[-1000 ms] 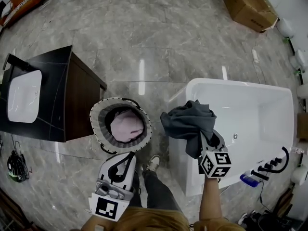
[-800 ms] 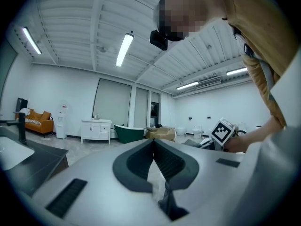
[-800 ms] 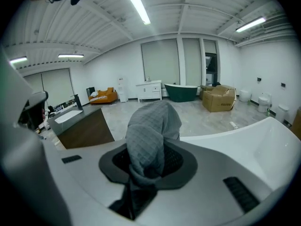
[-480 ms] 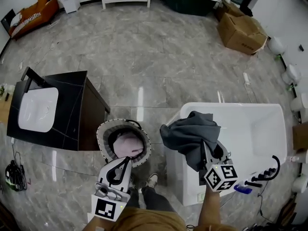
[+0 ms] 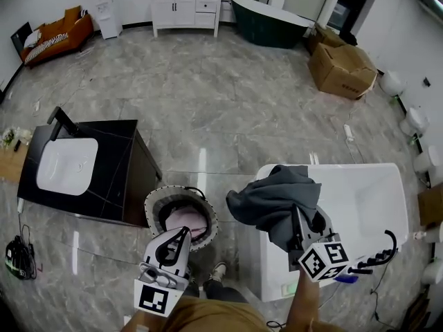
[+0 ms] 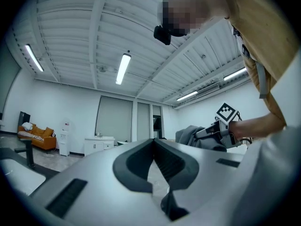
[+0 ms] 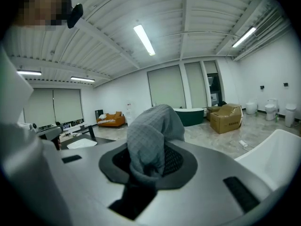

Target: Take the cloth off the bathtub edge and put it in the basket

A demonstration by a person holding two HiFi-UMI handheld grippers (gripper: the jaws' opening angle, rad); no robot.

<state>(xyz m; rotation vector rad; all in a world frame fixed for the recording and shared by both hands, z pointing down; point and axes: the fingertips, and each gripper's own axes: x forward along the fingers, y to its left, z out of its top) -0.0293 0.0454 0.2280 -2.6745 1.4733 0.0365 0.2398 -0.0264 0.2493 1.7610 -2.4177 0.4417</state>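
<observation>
A dark grey cloth (image 5: 271, 200) hangs bunched in the air over the near left corner of the white bathtub (image 5: 370, 192). My right gripper (image 5: 302, 228) is shut on it from below. In the right gripper view the cloth (image 7: 151, 134) fills the space between the jaws of the right gripper (image 7: 148, 163) and drapes over them. The round basket (image 5: 156, 205) stands on the floor left of the tub, with a pink cloth (image 5: 185, 221) inside. My left gripper (image 5: 173, 242) hovers just in front of the basket, its tips together and nothing between them.
A dark vanity (image 5: 114, 168) with a white sink (image 5: 67, 164) stands left of the basket. A black faucet (image 5: 379, 253) sits on the tub's near right edge. The person's shoe (image 5: 220, 271) is on the floor between basket and tub. Cardboard boxes (image 5: 342, 68) lie far off.
Both grippers have risen. The right one has lifted the grey cloth higher above the tub's corner, and the head view now takes in more of the room.
</observation>
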